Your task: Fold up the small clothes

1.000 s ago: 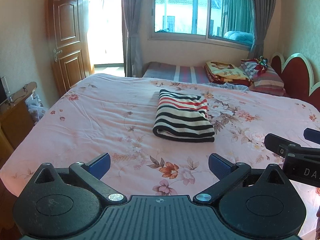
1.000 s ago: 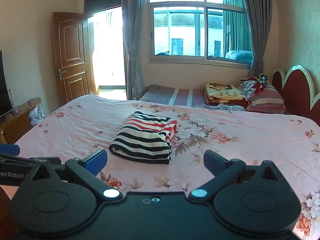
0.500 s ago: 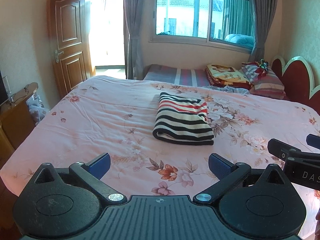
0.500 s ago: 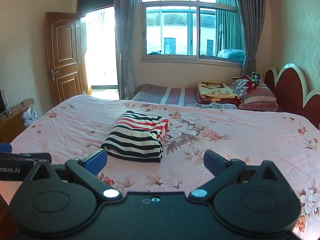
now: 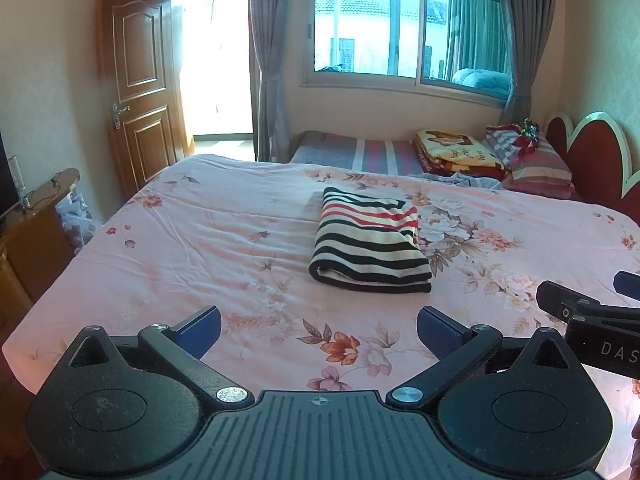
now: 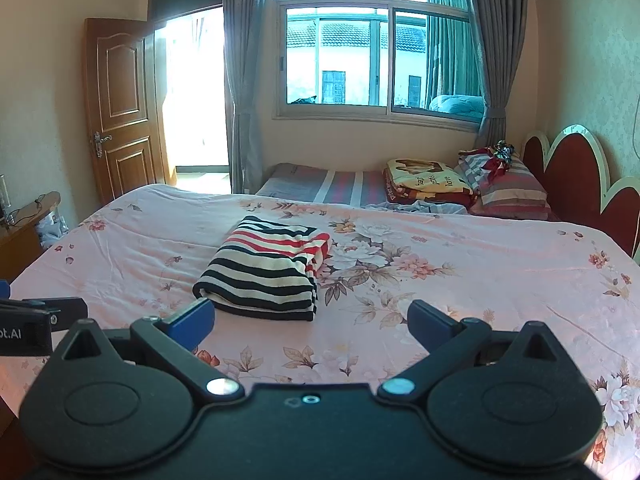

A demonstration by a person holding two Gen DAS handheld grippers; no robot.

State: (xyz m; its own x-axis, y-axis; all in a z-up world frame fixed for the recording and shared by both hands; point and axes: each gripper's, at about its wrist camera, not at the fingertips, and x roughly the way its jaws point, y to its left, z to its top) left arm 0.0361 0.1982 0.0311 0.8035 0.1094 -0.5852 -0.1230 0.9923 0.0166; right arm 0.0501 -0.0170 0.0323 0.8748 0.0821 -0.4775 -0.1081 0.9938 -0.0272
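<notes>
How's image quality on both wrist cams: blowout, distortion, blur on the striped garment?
Left wrist: the doorway is blown out white, fisheye bends the window sill and darkens the corners, the folded striped garment is sharp. Right wrist: same doorway glare, upper window panes clipped, garment stripes crisp. Both open grippers, left and right, show no motion blur.

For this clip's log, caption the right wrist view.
Right gripper open and empty above the floral bedspread, facing the folded striped garment.
</notes>
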